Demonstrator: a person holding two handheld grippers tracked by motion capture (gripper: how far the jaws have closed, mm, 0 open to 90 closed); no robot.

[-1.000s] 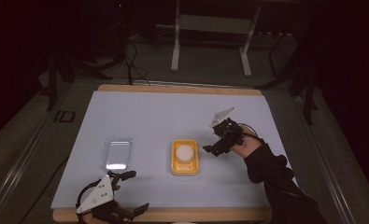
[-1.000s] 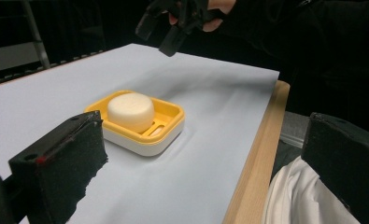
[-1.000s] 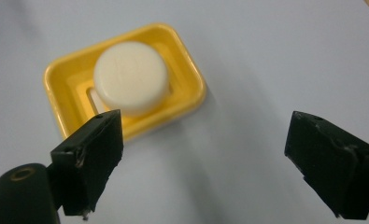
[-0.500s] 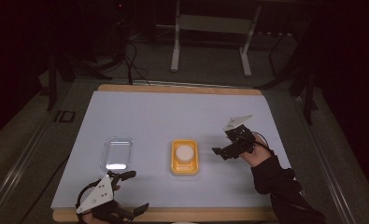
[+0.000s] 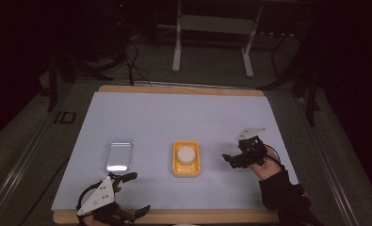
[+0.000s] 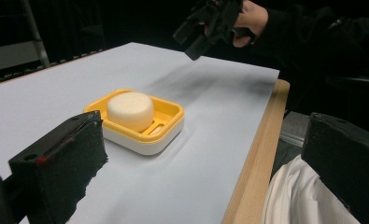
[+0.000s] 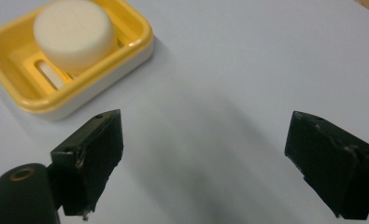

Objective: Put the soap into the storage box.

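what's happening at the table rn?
A person holds a gripper in each hand; neither grips anything. The right gripper hovers open just right of the yellow soap dish, which holds a round white soap bar. The left gripper sits open at the near edge, by a clear lid lying left of the dish.

Glossy yellow plastic soap dish (image 7: 42,93); matt white soap (image 7: 74,32); clear plastic lid (image 5: 118,154); wooden table edge (image 6: 254,154).

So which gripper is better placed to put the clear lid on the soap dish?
Probably the left. The left gripper, jaws open, sits just below the clear lid. The right gripper, also open, is across the yellow soap dish from it.
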